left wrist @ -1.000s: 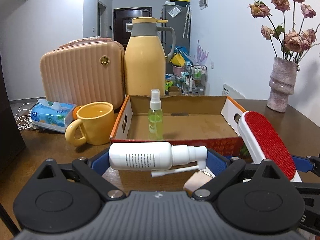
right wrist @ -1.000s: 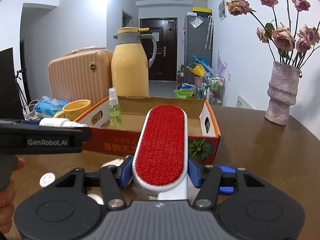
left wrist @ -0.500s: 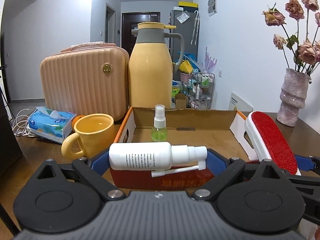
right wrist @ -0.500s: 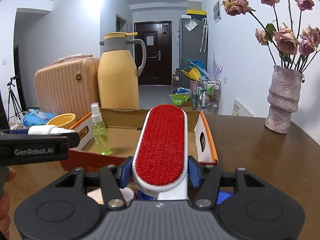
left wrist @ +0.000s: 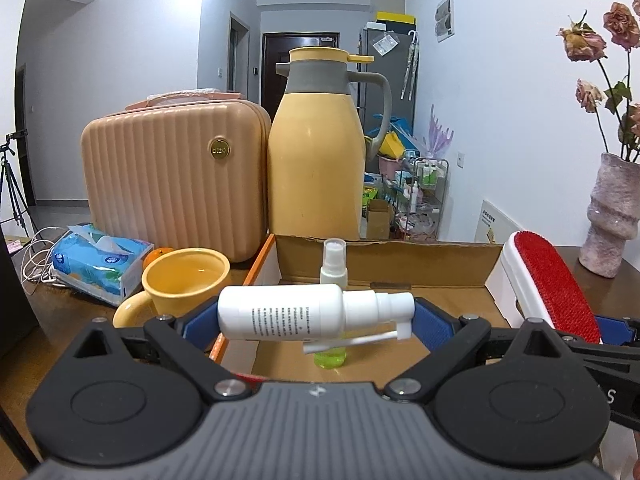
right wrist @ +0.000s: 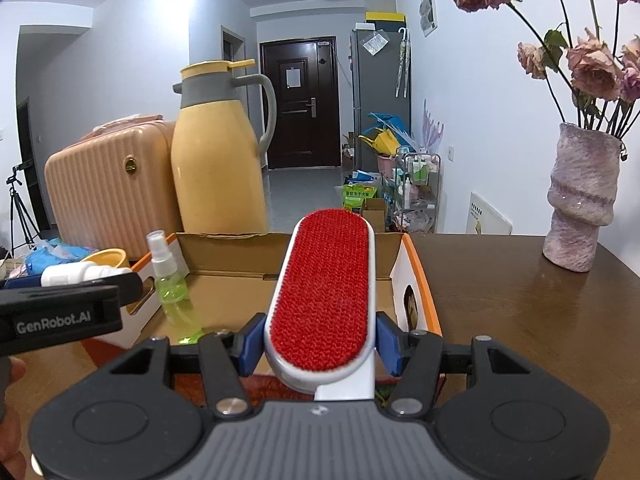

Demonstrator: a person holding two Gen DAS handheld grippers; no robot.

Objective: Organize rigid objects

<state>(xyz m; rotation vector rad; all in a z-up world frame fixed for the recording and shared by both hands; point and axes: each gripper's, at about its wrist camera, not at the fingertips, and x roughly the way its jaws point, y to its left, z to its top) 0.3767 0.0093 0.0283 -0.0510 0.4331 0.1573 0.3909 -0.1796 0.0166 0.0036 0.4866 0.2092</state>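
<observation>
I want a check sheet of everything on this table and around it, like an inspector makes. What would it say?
Surface: brown wooden table, crowded on its left side.
Job's things: cardboard box open; green spray bottle upright inside it; white spray bottle and red lint brush both held above the box.
Clutter: yellow mug, tissue pack, peach case, yellow thermos jug, vase of dried roses.
Grippers: left gripper shut on white spray bottle; right gripper shut on red lint brush.
Cables: white cords at the table's left edge.
Surroundings: hallway, dark door, tripod.
</observation>
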